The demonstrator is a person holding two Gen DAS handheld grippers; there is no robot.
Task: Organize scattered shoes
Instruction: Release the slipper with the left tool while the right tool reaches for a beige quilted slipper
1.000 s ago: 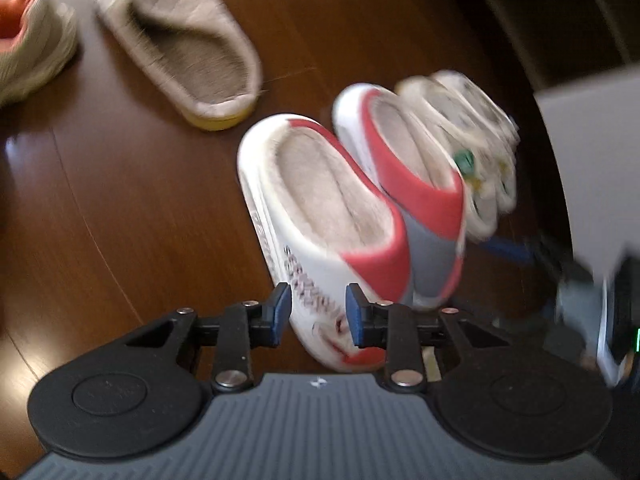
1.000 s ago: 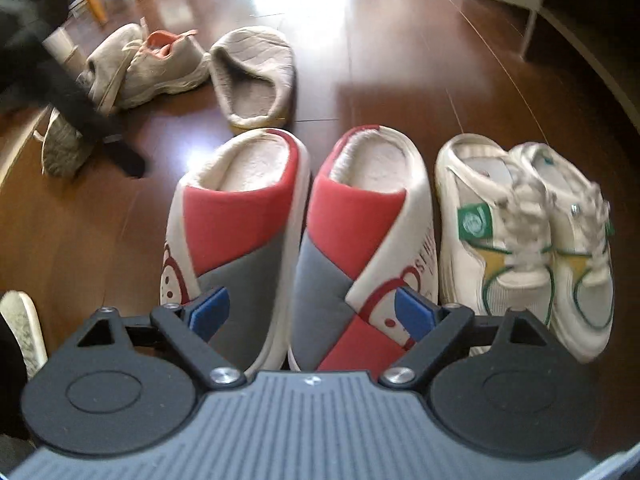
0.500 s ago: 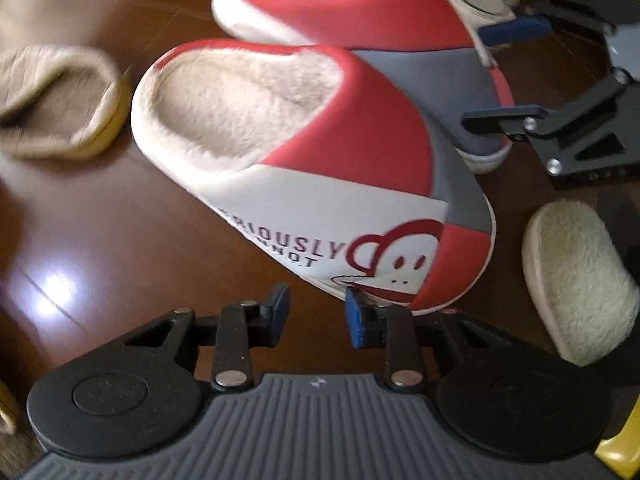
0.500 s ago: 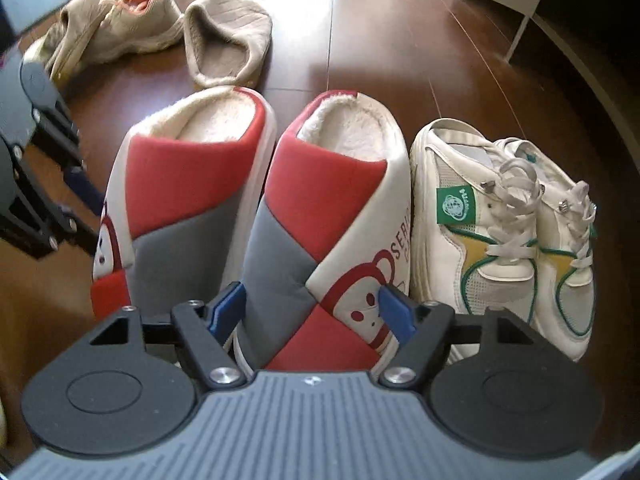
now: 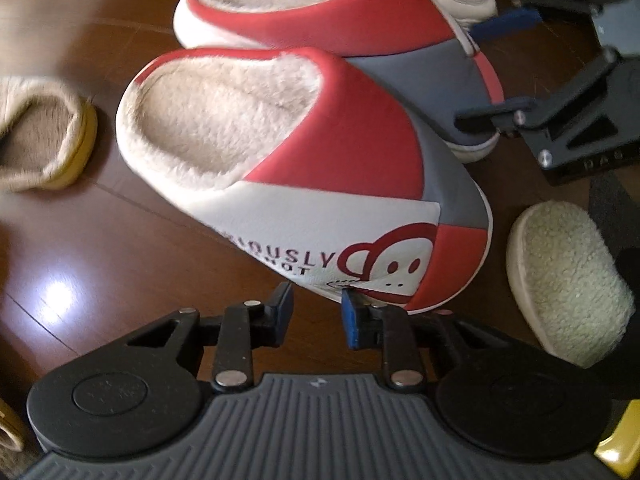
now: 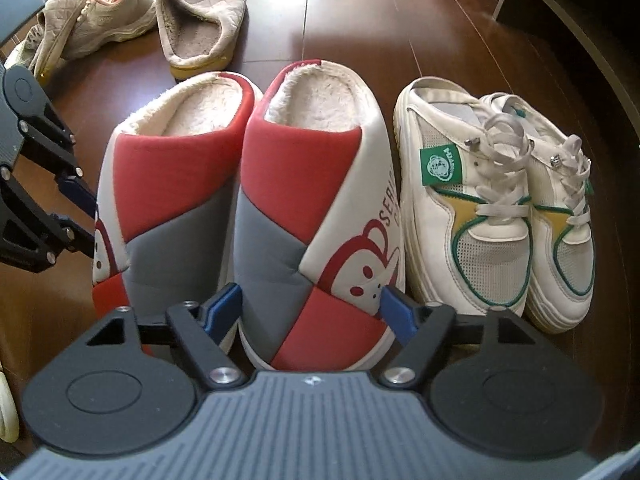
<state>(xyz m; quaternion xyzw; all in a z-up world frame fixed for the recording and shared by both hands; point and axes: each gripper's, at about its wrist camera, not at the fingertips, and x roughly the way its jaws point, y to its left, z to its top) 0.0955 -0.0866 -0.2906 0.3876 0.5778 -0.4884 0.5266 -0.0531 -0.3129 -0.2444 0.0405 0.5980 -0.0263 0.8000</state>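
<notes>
Leftmost in the right wrist view, the left gripper (image 5: 318, 312) enters from the frame edge beside the outer flank of the left red, grey and white plush-lined slipper (image 6: 160, 200). Its own camera shows its blue pads only narrowly apart. Nothing lies between them, and the right-hand pad sits at the sole edge near the printed monkey face.

Beyond, at upper left, a beige mesh sneaker with orange lining (image 6: 108, 20) lies on the dark brown wooden floor (image 6: 360, 20). Beside it a beige quilted slipper with a yellow sole (image 6: 200, 28) rests with its heel opening toward the camera.

At centre, the left slipper stands upright, and the matching right red, grey and white slipper (image 6: 304, 184) stands parallel to it. The two touch along their inner sides, toes toward the camera.

The right gripper (image 6: 310, 310) points steeply down over the right slipper's toe, which lies between its jaws. The jaws are opening, one blue pad in the seam between the two slippers and the other at the outer edge. The pads are not visibly pressing.

To the right, a pair of white backless sneakers with green and yellow trim (image 6: 492, 216) stands just beside the right slipper in the same row. In the left wrist view, a cream fleecy slipper (image 5: 568, 284) shows at far right.
</notes>
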